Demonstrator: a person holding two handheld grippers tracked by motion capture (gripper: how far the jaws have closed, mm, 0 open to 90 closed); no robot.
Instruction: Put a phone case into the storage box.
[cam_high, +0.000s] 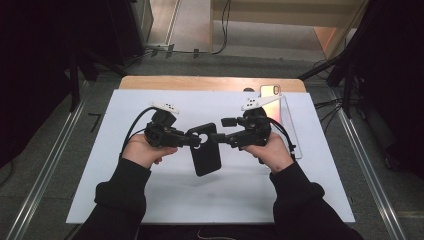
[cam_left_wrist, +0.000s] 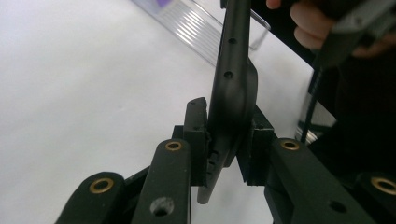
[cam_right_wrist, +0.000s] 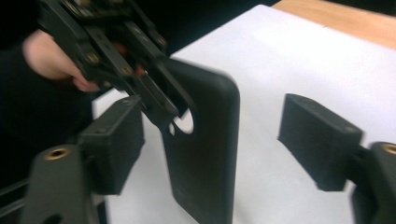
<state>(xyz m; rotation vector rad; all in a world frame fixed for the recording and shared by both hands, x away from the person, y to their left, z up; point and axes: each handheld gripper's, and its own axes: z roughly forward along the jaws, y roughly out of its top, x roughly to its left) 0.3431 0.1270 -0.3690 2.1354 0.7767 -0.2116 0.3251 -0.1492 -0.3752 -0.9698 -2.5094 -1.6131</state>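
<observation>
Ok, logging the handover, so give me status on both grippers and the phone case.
Left gripper clamped on black phone case. Right gripper open, pads off it. Phone and clear case lie apart, nothing blocking.

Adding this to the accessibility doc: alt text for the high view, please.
Seen from above, the left gripper clamps the top corner of a black phone case held over a white table mat, while the right gripper faces it with jaws open. A phone lies at the mat's far right edge.
</observation>
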